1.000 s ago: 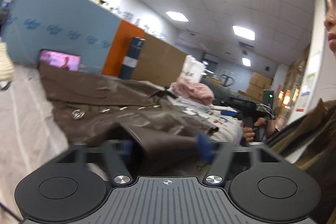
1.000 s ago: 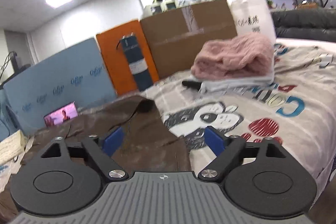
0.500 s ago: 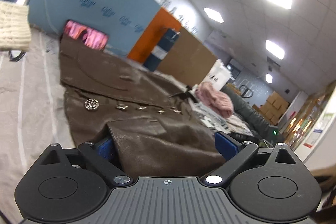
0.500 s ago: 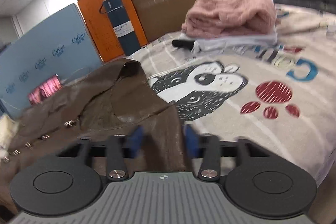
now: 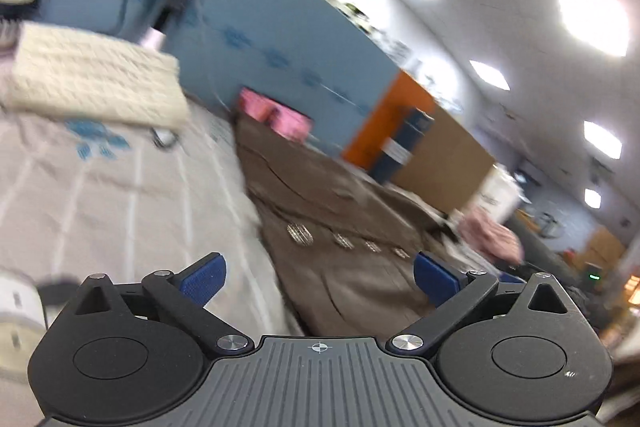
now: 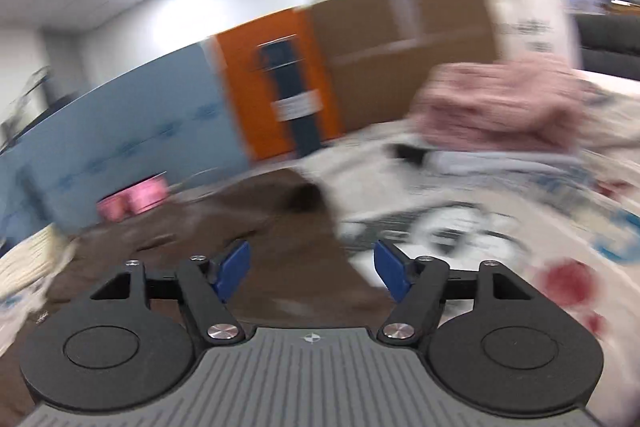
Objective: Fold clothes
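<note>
Brown coat point(image 5: 344, 227) spread flat on a bed point(image 5: 100, 195), a row of metal buttons point(image 5: 300, 233) running down its front in the left wrist view; seen again from the right wrist point(image 6: 280, 251), with a dark rounded fold at its far end, lying against the printed bedspread point(image 6: 460, 227) with its cartoon animal, blue lettering and red paw marks.

Left tool point(image 5: 318, 277) — blue pads set wide apart and opening, the coat's near edge visible beyond the gap, neither pad pressing on cloth. Right tool point(image 6: 312, 271) — pads about half apart and opening, brown cloth showing between them, nothing clamped. Both views smeared by motion blur; fine detail not readable.

Cream knitted garment point(image 5: 96, 83), folded, on the bed to the left of the coat and well apart from it. Pink fluffy garment point(image 6: 496, 107), folded, on top of a pale folded piece at the far right of the bed, away from the coat. Small pink-lit screen point(image 5: 276, 113) just beyond the coat's far edge.

Behind the bed: blue boards point(image 5: 280, 39), an orange panel point(image 6: 260, 79), a dark blue flask with a white label point(image 6: 296, 95) standing before the orange panel, a large cardboard box point(image 6: 404, 43), and a white bag point(image 6: 524, 15) behind the pink garment. Ceiling lights point(image 5: 592, 15) overhead.
</note>
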`<state>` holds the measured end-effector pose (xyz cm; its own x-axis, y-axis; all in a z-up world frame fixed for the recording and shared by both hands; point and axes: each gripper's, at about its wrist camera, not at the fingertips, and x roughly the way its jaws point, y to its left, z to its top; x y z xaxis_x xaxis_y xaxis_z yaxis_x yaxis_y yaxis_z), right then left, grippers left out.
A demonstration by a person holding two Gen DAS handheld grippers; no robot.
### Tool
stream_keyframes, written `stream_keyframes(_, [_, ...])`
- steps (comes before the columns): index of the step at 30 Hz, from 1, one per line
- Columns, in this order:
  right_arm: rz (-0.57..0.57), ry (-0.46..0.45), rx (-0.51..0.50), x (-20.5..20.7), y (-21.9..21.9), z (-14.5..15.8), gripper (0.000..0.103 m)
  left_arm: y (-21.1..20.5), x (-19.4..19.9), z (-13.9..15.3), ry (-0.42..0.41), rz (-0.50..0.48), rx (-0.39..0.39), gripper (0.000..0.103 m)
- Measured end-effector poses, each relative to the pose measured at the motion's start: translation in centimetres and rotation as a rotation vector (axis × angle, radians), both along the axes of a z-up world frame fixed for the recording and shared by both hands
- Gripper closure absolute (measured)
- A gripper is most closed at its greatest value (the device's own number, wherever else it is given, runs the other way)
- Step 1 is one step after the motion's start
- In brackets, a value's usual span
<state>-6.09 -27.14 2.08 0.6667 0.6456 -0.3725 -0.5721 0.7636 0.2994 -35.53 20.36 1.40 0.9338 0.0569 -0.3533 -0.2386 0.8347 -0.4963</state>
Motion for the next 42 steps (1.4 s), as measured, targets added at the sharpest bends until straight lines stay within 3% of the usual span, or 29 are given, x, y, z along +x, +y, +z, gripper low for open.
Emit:
stream_keyframes(4, [0.199,0.030,-0.062,0.4,5.9,0.2,0.034,-0.1,5.6,0.3,0.172,0.011,0.136,0.003])
stream_keyframes(7, [0.249,0.061,-0.160,0.7,9.5,-0.9,0.036,-1.2,9.3,-0.3,0.297,-0.028,0.303,0.011])
stream_keyframes(8, [0.263,0.072,-0.192,0.7,10.3,-1.3,0.038,-1.6,10.2,-0.6,0.323,-0.054,0.344,0.020])
stream_keyframes(11, [0.302,0.060,-0.262,0.0,11.0,-2.7,0.059,-2.9,11.6,-1.8,0.368,-0.125,0.432,0.059])
stream_keyframes(13, [0.307,0.002,-0.300,-0.9,10.7,-3.2,0.072,-3.8,11.6,-2.3,0.366,-0.127,0.491,0.065])
stream_keyframes(15, [0.297,-0.023,-0.309,-1.4,9.9,-3.2,0.089,-4.6,11.5,-2.3,0.362,-0.091,0.558,0.092])
stream_keyframes(18, [0.229,-0.069,-0.305,-1.3,9.3,-2.8,0.099,-4.8,11.9,-1.8,0.324,-0.078,0.584,0.099])
stream_keyframes(23, [0.192,-0.045,-0.303,-0.3,9.4,-2.7,0.098,-4.4,14.0,-2.0,0.348,-0.078,0.629,0.098])
stream_keyframes(26, [0.179,-0.021,-0.288,0.5,9.2,-2.4,0.094,-3.7,13.8,-2.1,0.348,-0.089,0.603,0.093])
stream_keyframes(27, [0.170,-0.012,-0.276,0.8,9.0,-2.2,0.082,-3.4,13.7,-1.8,0.343,-0.091,0.583,0.089])
stream_keyframes(29, [0.146,0.030,-0.215,2.0,8.5,-1.5,0.059,-1.9,13.3,-1.0,0.301,-0.073,0.475,0.077])
stream_keyframes(32, [0.097,0.124,-0.094,4.7,7.5,-0.3,0.056,0.3,13.0,0.2,0.215,0.006,0.337,0.057])
stream_keyframes(36, [0.012,0.291,0.045,8.9,7.3,1.0,0.053,3.1,14.2,0.7,0.157,0.070,0.180,0.056])
stream_keyframes(40, [0.008,0.360,0.093,11.8,8.7,1.5,0.039,7.0,16.2,-0.6,0.182,0.100,-0.048,0.055])
stream_keyframes(42, [-0.001,0.369,0.080,12.9,9.7,1.4,0.036,7.9,16.9,-1.7,0.215,0.125,-0.113,0.056])
